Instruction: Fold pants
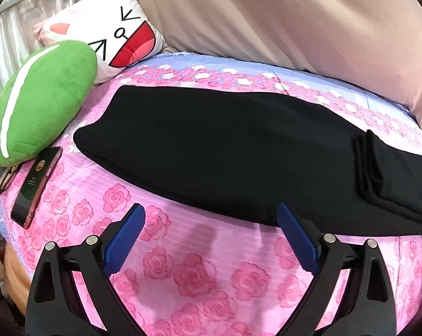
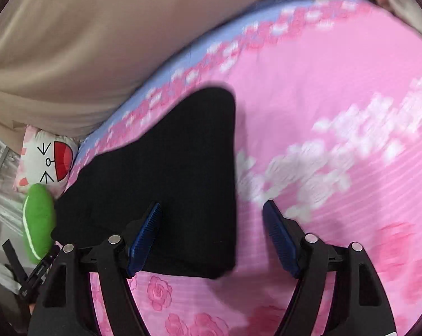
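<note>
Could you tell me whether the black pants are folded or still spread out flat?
Folded: the pants lie as one long narrow strip on the bedsheet, with stacked layers showing at one end.

The pants (image 1: pixel 225 151) are plain black, already folded lengthwise into one long flat strip lying across the pink rose bedsheet (image 1: pixel 199 274). One end is rounded and sits near the green pillow (image 1: pixel 40 100). At the other end there's a narrow fold of fabric lying on top. From the right wrist view it's just a dark slab (image 2: pixel 183 184).

Pants (image 1: pixel 225 151) matt black cloth; tongs (image 1: pixel 211 221) pads ribbed.
</note>
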A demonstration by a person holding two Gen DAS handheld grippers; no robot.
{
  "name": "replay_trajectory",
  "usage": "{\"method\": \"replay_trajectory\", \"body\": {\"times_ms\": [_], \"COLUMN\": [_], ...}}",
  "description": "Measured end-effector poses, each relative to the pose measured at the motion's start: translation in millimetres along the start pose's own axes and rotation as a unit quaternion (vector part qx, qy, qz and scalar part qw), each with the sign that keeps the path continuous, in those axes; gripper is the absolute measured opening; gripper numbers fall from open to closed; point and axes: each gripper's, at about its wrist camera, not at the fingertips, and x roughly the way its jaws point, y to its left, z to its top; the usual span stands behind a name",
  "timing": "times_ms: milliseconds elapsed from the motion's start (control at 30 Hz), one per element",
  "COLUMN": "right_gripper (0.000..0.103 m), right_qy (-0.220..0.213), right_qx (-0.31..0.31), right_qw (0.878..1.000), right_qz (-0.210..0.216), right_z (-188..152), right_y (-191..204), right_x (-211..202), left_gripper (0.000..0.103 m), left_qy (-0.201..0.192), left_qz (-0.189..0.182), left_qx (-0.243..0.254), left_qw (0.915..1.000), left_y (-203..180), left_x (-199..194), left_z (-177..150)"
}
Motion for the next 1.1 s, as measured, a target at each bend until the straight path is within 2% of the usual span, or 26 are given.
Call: {"method": "replay_trajectory", "body": {"times_ms": [33,67,100,167,300,400,500,567,800,867,933,967,1000,1033,1067,1100], "right_gripper": [0.07,0.037,0.027,0.019,0.014,0.014,0.014,0.014,0.016,0.018,0.025,0.034,0.044,0.049,0.061,0.063], "right_qy": [-0.002,-0.002,0.006,-0.005,-0.036,-0.038,-0.047,-0.052,-0.079,-0.082,-0.082,-0.095,-0.118,-0.148,-0.183,-0.198], "right_qx": [-0.012,-0.019,-0.014,-0.037,-0.063,-0.063,-0.079,-0.061,-0.005,0.023,0.026,0.01,-0.008,-0.022,-0.048,-0.07], "right_qw": [1.0,1.0,1.0,0.999,0.997,0.997,0.996,0.997,0.993,0.992,0.992,0.987,0.979,0.97,0.962,0.959], "right_qz": [-0.001,0.007,0.025,0.013,0.001,0.017,-0.011,-0.014,-0.084,-0.088,-0.098,-0.132,-0.166,-0.191,-0.196,-0.19], "right_z": [-2.1,-5.9,-7.6,-8.1,-3.4,1.9,-0.3,0.8,-6.6,-14.1,-17.9,-18.1,-18.8,-21.7,-25.6,-26.7], "right_y": [5.7,11.4,13.8,24.8,21.2,0.1,-15.5,-39.7,-129.5,-149.1,-147.0,-135.5,-120.5,-107.0,-88.2,-72.7], "right_x": [2.5,6.2,10.9,13.0,-12.2,-35.6,-54.8,-70.1,-131.9,-138.8,-140.1,-144.1,-149.5,-157.0,-167.1,-171.2], "left_gripper": [0.093,0.093,0.093,0.093,0.093,0.093,0.093,0.093,0.093,0.093,0.093,0.093,0.093,0.093,0.093,0.093], "left_qy": [-0.001,-0.001,0.0,0.006,0.009,0.004,0.003,0.003,0.01,0.014,0.021,0.022,0.022,0.022,0.023,0.023], "left_qz": [0.004,0.005,0.006,0.004,0.0,0.01,0.013,0.014,0.011,0.009,0.005,0.003,0.002,0.001,-0.002,-0.003], "left_qx": [0.004,0.006,0.008,0.006,0.01,0.024,0.029,0.036,0.06,0.062,0.065,0.067,0.069,0.071,0.073,0.074], "left_qw": [1.0,1.0,1.0,1.0,0.9999,0.9997,0.9995,0.9992,0.9981,0.9979,0.9976,0.9975,0.9974,0.9972,0.9971,0.997], "left_y": [-3.6,-5.8,-9.5,-13.8,-26.2,-34.6,-41.4,-47.9,-71.8,-76.6,-83.6,-86.2,-88.3,-90.4,-91.5,-92.0], "left_x": [-2.7,-4.1,-5.7,-6.7,-13.7,-20.0,-24.0,-25.3,-20.7,-16.9,-12.0,-10.6,-9.9,-8.9,-8.5,-8.2], "left_z": [-0.6,-0.9,-1.1,-0.7,0.7,0.6,0.2,-1.1,-7.9,-9.3,-11.4,-12.2,-12.8,-13.3,-13.6,-13.8]}}
